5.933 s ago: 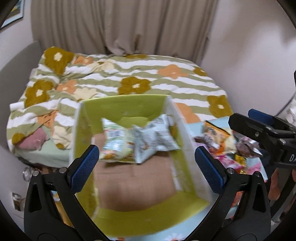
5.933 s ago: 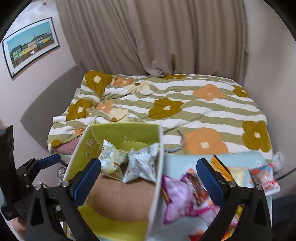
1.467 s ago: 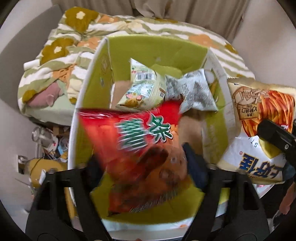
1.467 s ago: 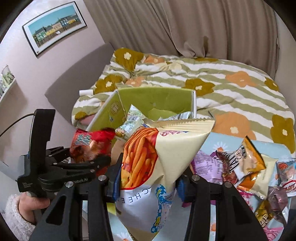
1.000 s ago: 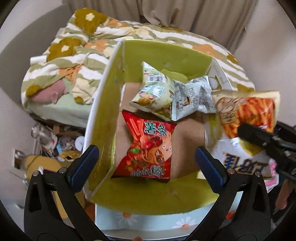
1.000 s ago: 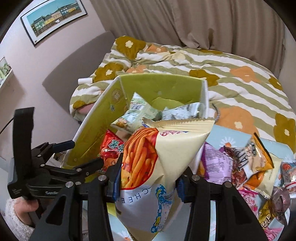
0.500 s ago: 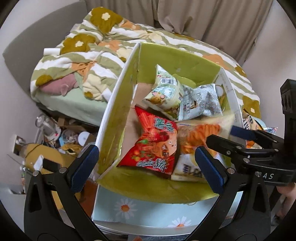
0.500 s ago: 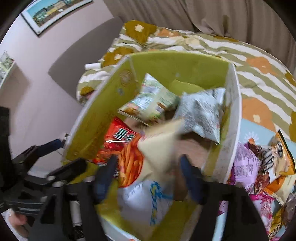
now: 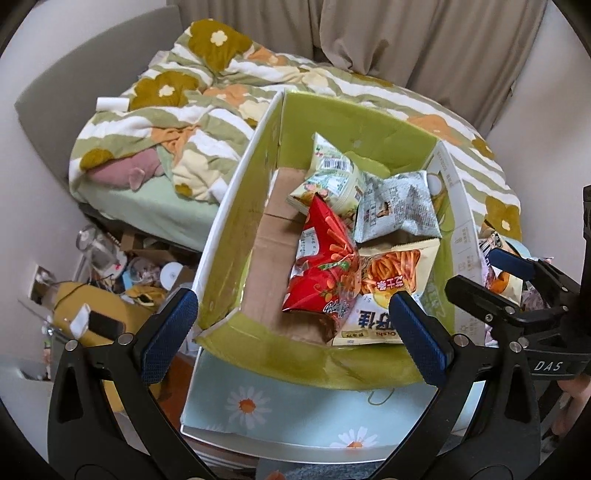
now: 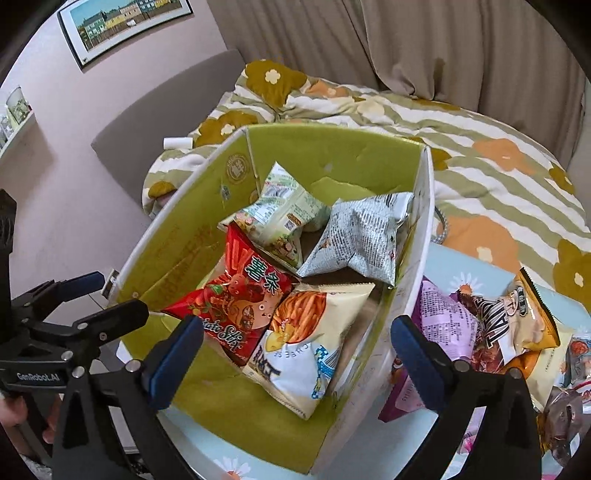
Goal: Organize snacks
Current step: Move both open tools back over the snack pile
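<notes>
Below us, an open cardboard box (image 10: pixel 413 258) with green inner walls sits on a bench (image 9: pixel 295 402) covered in a pale blue cloth printed with daisies. We hold one claw in each hand, both tilted down toward the box.

Our left claw (image 9: pixel 291 332) is spread wide and holds nothing; its blue pads (image 9: pixel 168 334) hang over the near left corner of the box. Our right claw (image 10: pixel 295 358) is opening, already about as wide as it goes, with its blue pads (image 10: pixel 415 360) apart from everything. The cream cheese-stick bag (image 10: pixel 306 339) lies in the box below the gap between them, touched by neither pad.

Four snack bags are in the box. The cream cheese-stick bag, printed with orange sticks, lies at the near right part of the box floor. Just beside it on the left, and overlapping it, lies a red potato-stick bag (image 10: pixel 240 299). Toward the far wall rest a pale green bag (image 10: pixel 280 218) and, to its right, a silver-grey bag (image 10: pixel 362 240) leaning against the right wall.

Outside the box, along the right edge of the bench, more snacks lie in a loose heap: a purple bag (image 10: pixel 443 310) touching the box's right wall, and an orange and cream bag (image 10: pixel 517 325) beyond it.

Behind the bench is a bed (image 10: pixel 480 122) with a green-striped, flower-patterned quilt, and beige curtains (image 10: pixel 443 44) hang behind it. A framed picture (image 10: pixel 122 22) hangs on the wall at upper left.
</notes>
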Tool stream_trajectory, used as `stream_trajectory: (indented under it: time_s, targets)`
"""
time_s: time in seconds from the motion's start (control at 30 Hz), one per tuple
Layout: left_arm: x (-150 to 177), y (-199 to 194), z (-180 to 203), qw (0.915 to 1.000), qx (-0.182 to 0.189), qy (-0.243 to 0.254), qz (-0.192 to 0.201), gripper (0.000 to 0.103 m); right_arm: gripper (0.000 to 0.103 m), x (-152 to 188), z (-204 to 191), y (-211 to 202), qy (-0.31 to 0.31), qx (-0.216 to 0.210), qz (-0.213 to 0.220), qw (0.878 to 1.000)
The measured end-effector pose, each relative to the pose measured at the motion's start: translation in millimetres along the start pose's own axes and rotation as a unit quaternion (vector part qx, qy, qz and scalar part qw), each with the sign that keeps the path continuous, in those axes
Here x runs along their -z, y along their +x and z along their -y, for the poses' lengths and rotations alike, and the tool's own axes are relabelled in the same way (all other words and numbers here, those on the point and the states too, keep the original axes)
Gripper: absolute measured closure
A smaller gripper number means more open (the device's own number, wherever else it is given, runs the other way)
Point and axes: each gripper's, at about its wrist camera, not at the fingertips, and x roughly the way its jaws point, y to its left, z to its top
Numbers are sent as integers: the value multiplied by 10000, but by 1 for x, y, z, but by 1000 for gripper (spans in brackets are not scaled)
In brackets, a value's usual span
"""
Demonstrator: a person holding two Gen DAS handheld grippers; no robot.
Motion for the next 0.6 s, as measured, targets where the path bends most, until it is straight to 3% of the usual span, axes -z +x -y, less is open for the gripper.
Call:
stream_trajectory:
  time_s: [0.27,0.43,0.6]
  targets:
    - [0,-29,7,9994,106,106,317,0,2,1,3,-36,209,59,209,9995]
    - [-2,-51,18,9966,406,268,660,0,2,7,7,-75,390,403,514,9971]
    - [-7,-56,42,9928,738,653,685,0,2,20,21,-108,776,700,726,9919]
